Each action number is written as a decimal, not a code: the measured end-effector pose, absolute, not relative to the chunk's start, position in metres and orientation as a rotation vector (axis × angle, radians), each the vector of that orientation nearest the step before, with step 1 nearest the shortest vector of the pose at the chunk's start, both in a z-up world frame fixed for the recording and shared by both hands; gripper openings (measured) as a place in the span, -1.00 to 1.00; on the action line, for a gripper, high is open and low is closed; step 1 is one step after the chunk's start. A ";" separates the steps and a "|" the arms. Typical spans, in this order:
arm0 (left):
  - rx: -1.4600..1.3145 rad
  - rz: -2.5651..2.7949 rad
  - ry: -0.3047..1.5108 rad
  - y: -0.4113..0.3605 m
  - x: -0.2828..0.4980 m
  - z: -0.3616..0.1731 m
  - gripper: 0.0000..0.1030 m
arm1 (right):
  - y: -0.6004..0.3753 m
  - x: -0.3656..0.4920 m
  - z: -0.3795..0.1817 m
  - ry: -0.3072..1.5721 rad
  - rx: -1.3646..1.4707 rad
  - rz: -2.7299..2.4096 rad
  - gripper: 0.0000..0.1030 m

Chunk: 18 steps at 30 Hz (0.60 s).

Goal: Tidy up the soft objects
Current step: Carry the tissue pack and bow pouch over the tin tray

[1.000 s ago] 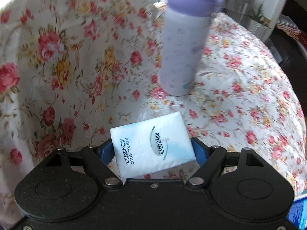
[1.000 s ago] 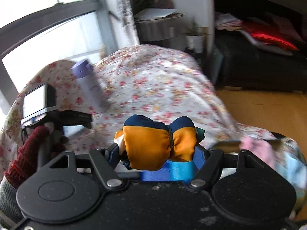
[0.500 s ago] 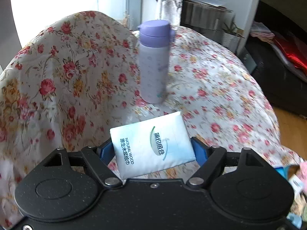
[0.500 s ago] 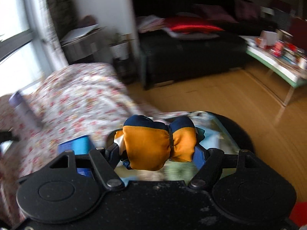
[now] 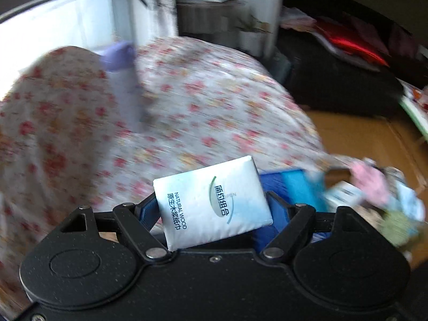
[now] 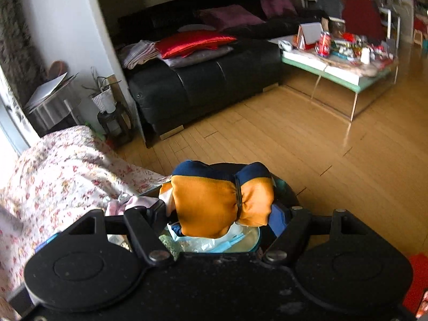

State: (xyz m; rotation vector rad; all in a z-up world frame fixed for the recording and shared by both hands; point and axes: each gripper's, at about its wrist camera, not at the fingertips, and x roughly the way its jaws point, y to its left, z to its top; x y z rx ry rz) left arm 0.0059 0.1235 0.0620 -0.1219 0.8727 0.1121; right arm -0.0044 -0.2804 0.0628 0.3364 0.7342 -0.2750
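Holding the tissue pack (image 5: 212,203) across its short sides, my left gripper (image 5: 214,208) is closed on it above the floral cloth (image 5: 187,107); it feels light and squashy. My right gripper (image 6: 219,211) pinches the orange cloth bundle (image 6: 216,203), soft and springy, over the bin (image 6: 290,195).

tissue packs (image 5: 212,203): 1 | orange bundles (image 6: 218,203): 1 | purple bottles (image 5: 124,85): 1

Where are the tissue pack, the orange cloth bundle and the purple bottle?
tissue pack (image 5: 214,203): left wrist view, middle of its front face.
orange cloth bundle (image 6: 208,203): right wrist view, larger orange part.
purple bottle (image 5: 119,54): left wrist view, blurred cap.
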 end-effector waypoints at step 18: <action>-0.085 -0.146 1.024 -0.012 0.041 0.051 0.48 | -0.242 0.047 0.015 0.655 0.369 -0.074 0.41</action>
